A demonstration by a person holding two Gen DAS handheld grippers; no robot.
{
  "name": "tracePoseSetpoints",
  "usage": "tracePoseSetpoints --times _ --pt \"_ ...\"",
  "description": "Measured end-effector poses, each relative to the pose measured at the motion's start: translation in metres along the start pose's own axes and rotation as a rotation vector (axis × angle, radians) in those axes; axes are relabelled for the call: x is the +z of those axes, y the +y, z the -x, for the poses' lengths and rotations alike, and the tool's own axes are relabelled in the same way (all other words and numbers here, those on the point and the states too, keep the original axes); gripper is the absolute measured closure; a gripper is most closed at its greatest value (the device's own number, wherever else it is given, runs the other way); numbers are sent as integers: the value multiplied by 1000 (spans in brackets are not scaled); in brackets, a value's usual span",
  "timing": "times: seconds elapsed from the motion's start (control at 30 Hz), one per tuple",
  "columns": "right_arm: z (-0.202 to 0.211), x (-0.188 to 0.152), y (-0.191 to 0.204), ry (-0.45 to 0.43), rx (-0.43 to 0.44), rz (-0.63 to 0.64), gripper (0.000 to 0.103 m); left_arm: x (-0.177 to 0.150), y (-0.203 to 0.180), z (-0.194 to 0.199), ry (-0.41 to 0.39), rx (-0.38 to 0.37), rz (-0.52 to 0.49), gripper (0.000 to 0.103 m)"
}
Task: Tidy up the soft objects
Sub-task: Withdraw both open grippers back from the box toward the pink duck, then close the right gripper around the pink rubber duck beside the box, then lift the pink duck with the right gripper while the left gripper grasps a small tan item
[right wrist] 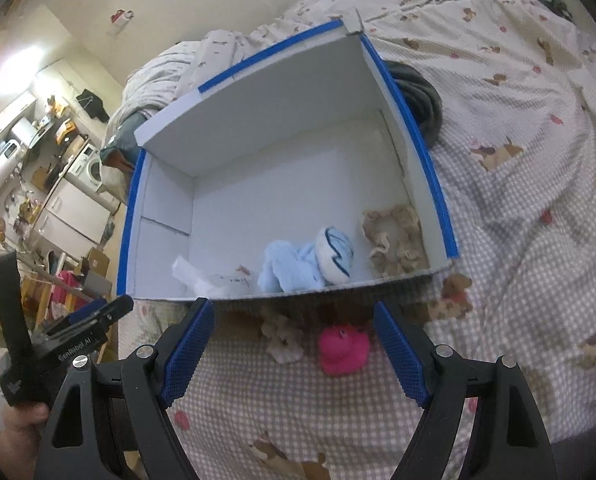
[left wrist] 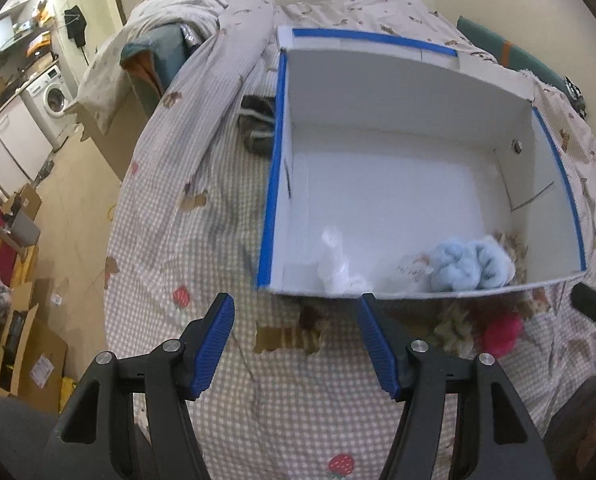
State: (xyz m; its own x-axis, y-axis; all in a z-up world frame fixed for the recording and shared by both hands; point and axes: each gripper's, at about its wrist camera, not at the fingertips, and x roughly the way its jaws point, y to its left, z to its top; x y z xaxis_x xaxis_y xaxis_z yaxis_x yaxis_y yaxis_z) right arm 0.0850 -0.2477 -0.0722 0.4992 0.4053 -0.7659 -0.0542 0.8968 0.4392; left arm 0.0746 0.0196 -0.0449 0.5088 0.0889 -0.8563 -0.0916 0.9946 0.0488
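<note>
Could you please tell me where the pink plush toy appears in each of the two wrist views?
Left wrist view: the pink plush toy lies at lower right, on the bed just outside the box's near wall, right of the claw.
Right wrist view: pink plush toy at lower centre, between the open fingers.
Shared landmark: the light blue plush inside the white box.

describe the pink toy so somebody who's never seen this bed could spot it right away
Find the big white box with blue-taped edges standing on the checked bedspread. Just outside its near wall, on the bedspread, sits the pink toy, which looks like a small duck, next to a beige fluffy toy. It is the only bright pink item; the soft things inside the box are pale blue, white and tan.
</note>
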Motion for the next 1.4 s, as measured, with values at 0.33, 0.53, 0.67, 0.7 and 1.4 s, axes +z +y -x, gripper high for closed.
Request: tracePoseSetpoints --times 0.33,0.53,0.67,0.7,1.4 --pt "-13 -5 -19 40 -27 -97 16 -15 33 -13 56 4 132 43" --pt "-37 -5 -29 110 -71 -155 16 -18 41 -21 109 -13 191 43" --pt "-60 -8 -32 184 -83 -184 16 -17 36 -29 137 -32 196 43" --pt "-65 -9 -32 198 -84 -184 16 -17 36 -31 145 -31 198 43" --pt "-83 -13 -13 239 -87 -86 58 -20 27 -72 239 -14 172 43"
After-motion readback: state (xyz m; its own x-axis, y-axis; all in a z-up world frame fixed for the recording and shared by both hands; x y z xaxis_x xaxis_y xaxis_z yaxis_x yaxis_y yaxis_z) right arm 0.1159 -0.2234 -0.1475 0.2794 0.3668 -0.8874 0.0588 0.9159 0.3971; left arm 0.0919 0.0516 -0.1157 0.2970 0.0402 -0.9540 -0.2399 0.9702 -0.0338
